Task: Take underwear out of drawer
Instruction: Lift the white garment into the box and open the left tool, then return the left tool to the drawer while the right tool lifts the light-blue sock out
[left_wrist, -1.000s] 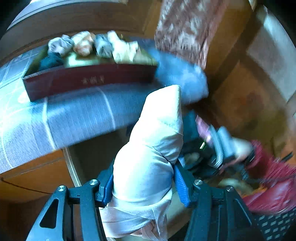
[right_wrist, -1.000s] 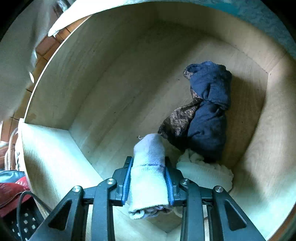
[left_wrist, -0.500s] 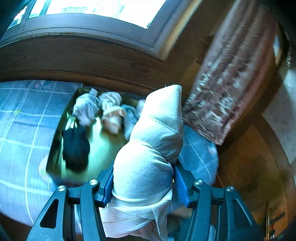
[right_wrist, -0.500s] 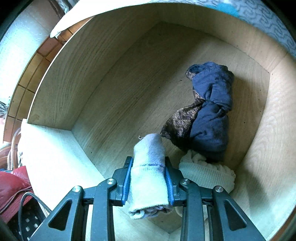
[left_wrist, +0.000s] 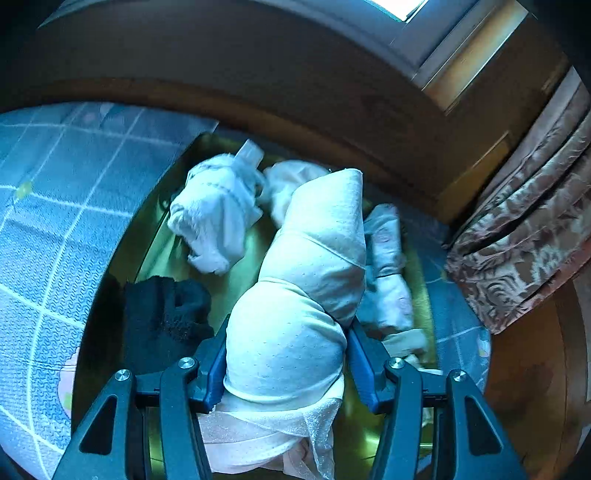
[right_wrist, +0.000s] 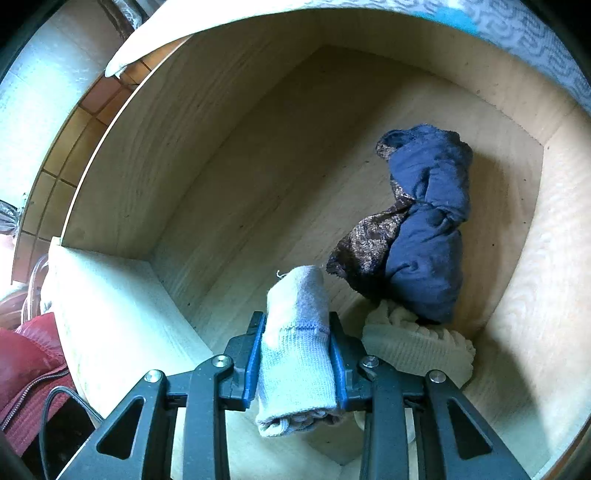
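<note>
Clamping a rolled cream-white piece of underwear (left_wrist: 299, 295) between its blue pads, the left hand-held gripper (left_wrist: 286, 354) hangs over a shallow green-lined tray (left_wrist: 166, 243) that sits on a bed with a blue checked cover (left_wrist: 59, 221). The roll stands up out of the jaws, its tip leaning toward the far side of the tray, and a loose sheer edge trails below the pads. In the tray lie other bundles: a white one (left_wrist: 218, 218) toward the far left, a black one (left_wrist: 166, 317) nearer and to the left of the gripper, a pale pink one (left_wrist: 288, 181) partly hidden behind the held roll, and a light patterned one (left_wrist: 388, 273) along the right side. A dark wooden window sill runs behind the bed and a brown patterned curtain (left_wrist: 524, 236) hangs at the right. The right hand-held gripper (right_wrist: 297, 350) is closed on a pale grey-blue ribbed roll (right_wrist: 295, 347), held inside the open wooden drawer (right_wrist: 207, 155), above its floor. Still in the drawer, toward the right-hand corner, lies a twisted navy bundle (right_wrist: 428, 229) with a brown patterned piece (right_wrist: 365, 240) wrapped against it, and a cream knitted piece (right_wrist: 417, 347) rests just under its near end, beside the gripper's right finger. A red garment (right_wrist: 26, 365) shows at the lower left, outside the drawer.
</note>
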